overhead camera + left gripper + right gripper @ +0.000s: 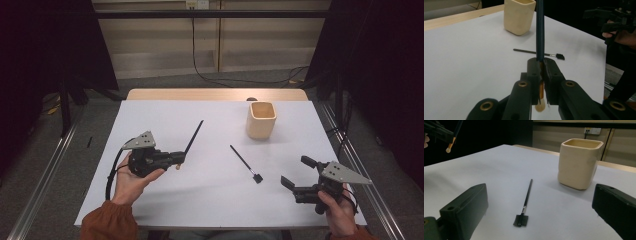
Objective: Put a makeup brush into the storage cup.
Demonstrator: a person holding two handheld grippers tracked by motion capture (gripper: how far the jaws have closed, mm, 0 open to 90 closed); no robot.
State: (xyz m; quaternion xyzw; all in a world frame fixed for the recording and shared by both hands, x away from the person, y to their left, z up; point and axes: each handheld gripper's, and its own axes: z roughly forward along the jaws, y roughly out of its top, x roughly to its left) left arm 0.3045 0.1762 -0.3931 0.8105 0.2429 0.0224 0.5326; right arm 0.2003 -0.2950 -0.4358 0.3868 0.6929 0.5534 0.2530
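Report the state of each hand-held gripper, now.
Left hand-held gripper: shut on the long dark makeup brush, near its bristle end.
Right hand-held gripper: open, holding nothing.

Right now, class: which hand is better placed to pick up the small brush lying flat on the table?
Right. The right tool is open, with the flat brush lying between its jaws ahead; the left tool already grips the long brush.

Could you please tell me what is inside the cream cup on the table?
Nothing sticks out of the cream cup; its upper inner walls look bare. The bottom is hidden by its walls.
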